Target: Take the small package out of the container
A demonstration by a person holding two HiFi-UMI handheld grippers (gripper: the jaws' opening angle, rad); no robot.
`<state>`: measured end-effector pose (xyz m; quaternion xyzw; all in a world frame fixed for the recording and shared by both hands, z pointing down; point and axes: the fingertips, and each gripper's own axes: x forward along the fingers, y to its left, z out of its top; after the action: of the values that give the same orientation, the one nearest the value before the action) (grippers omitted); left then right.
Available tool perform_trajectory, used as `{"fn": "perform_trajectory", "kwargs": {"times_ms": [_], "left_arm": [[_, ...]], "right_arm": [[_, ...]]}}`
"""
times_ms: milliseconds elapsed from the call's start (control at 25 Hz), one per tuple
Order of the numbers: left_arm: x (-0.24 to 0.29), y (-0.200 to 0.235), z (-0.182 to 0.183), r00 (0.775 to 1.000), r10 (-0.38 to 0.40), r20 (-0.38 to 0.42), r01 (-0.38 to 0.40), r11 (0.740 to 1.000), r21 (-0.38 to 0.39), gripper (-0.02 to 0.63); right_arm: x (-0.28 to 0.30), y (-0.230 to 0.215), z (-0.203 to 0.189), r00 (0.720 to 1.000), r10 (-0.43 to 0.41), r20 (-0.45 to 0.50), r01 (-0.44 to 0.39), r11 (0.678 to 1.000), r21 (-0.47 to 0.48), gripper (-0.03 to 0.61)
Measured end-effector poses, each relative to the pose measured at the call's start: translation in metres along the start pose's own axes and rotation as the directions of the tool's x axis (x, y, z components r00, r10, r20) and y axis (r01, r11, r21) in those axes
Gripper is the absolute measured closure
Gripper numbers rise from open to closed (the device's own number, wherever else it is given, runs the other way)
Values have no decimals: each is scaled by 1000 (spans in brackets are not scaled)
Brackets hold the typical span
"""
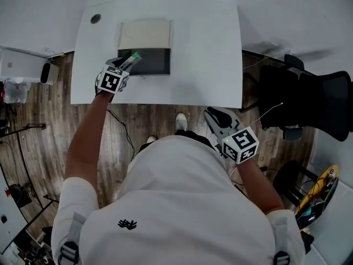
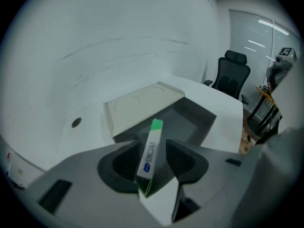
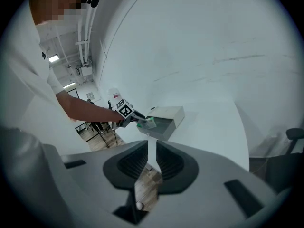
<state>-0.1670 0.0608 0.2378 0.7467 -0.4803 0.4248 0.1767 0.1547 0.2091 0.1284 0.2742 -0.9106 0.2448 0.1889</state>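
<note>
Standing between the jaws of the left gripper [image 1: 128,63] is the package [image 2: 151,147], a slim white box with blue print and a green end. The jaws are spread. A clear gap shows between the package and the right pad, and the box sits close against the left pad without being squeezed, so the gripper is released rather than clenched. The package tilts, with its green end pointing into the container [image 1: 151,65], a shallow dark tray on the white table [image 1: 209,48]. From the head view the package lies over the container's left rim, near its front corner. I cannot tell whether its lower end rests on anything.

A cream lid [image 1: 145,35] lies flat just behind the container, touching its back edge. A small round hole [image 1: 95,19] in the table is behind and to the left of the container, apart from the lid.

The right gripper [image 1: 214,116] hangs well away from the container, to its front right, past the table's near edge and over the wooden floor [image 1: 138,120]. Its jaws stand a narrow slit apart with nothing between them, and only floor shows through the gap. A black chair [image 1: 309,101] stands far to the container's right, off the table.
</note>
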Motion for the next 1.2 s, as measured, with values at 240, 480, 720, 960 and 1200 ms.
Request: {"fn": "perform_trajectory", "kwargs": {"times_ms": [240,480,720,960,1200], "left_arm": [[15,1,-7,998,3,-63,-2,1000,15,433],[21,-1,-11,995,18,-98,-14,999,41,495],[16,1,-8,996,33,-82,-30,999,36,509],[5,-5,6,999,21,-48,-20,999,28,511],[-15,-12,23,1000,13,18,-13,1000,4,512]], "right_arm": [[-2,-19,-3,1000,6,-20,-5,1000,24,523],[-1,-30,-1,1000,13,-22,-12,999,31,523],[2,-32,2,1000,25,-15,-24,999,27,523],[7,-32,6,999,49,-14,-49,999,17,523],[14,-26,7,997,77,-17,-77,997,2,525]]}}
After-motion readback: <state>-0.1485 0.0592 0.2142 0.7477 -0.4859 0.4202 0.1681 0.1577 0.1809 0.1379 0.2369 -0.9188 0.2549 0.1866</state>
